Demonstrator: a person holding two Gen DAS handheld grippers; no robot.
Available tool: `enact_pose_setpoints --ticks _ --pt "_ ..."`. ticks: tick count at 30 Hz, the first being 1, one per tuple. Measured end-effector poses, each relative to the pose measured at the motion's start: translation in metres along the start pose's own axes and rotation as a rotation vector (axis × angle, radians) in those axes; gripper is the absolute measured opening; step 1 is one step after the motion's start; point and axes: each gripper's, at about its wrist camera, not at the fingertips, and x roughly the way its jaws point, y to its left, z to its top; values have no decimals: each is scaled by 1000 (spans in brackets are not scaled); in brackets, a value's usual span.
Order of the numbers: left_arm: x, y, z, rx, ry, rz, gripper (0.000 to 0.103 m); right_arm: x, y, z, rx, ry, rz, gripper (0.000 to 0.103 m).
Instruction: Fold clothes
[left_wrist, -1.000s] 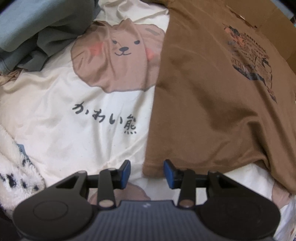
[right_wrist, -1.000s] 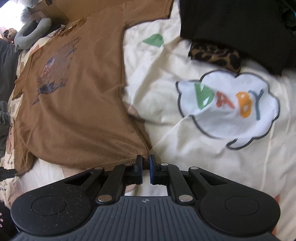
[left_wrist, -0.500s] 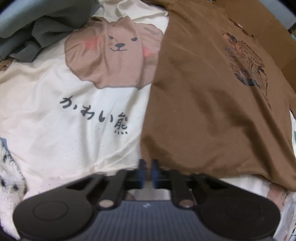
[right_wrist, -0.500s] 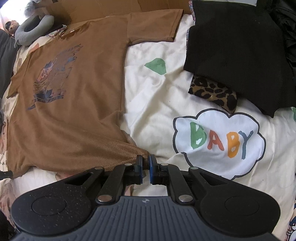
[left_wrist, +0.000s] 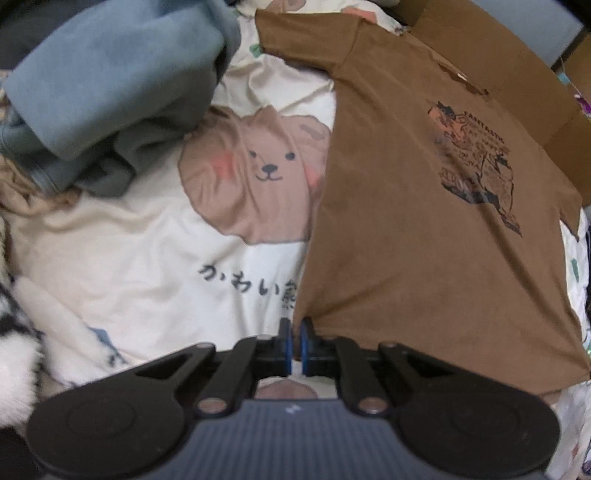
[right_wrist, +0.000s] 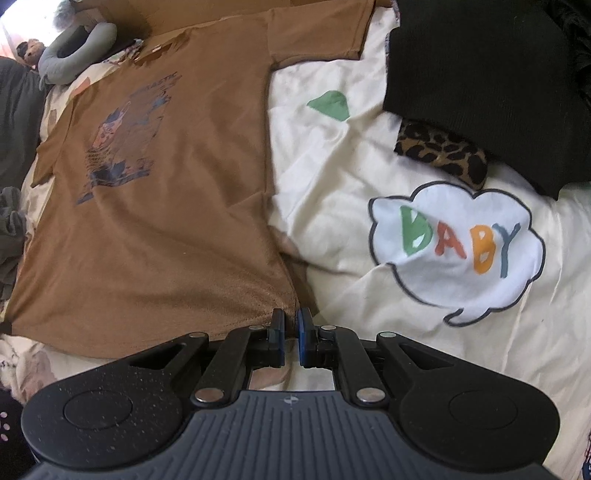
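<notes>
Left wrist view: the left gripper (left_wrist: 295, 341) has its jaws pinched together on the near-left hem corner of the brown T-shirt (left_wrist: 424, 229), which lies spread flat, print up, ahead and to the right of the jaws on the cream bedsheet (left_wrist: 129, 266). The jaws have just been closing, and the hem cloth now sits between them. The step in hand looks like the start of fold 1: both bottom corners taken, ready to carry the hem up toward the collar. The next move probably calls for lifting both corners evenly and keeping the hem taut so the shirt folds without twisting. Ahead and to the left of the gripper sits a heap of blue-grey clothes (left_wrist: 110, 85), near the shirt's far sleeve; beyond the collar lies brown cardboard (left_wrist: 517, 74). Neither lies on the shirt.

Right wrist view: the right gripper (right_wrist: 290, 334) is likewise closed tight on the shirt's other hem corner, the T-shirt (right_wrist: 155, 192) stretching away ahead and to the left. Ahead to the right lie a black garment (right_wrist: 480, 81) over a leopard-print piece (right_wrist: 439, 151), well apart from the shirt's side seam. A grey neck pillow (right_wrist: 74, 51) rests beside the collar end and might crowd the landing spot.
</notes>
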Motion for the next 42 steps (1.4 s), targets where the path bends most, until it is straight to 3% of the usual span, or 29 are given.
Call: enact_pose_setpoints --ticks 4,9,20,30,38,42 --pt "-18 1 4 33 10 36 4 4 5 -11 -5 51 24 5" --pt "-10 6 6 63 25 78 4 15 8 -26 12 106 50 4" --pt "-23 7 9 77 27 105 4 10 2 -25 49 106 83 4" --pt "44 10 -8 51 127 177 4 60 14 -32 -57 208 1 4" --pt "29 16 -16 -7 30 45 12 59 9 -31 -47 194 -15 4" --pt "31 20 -23 -23 6 25 11 63 12 -30 -50 200 -18 4"
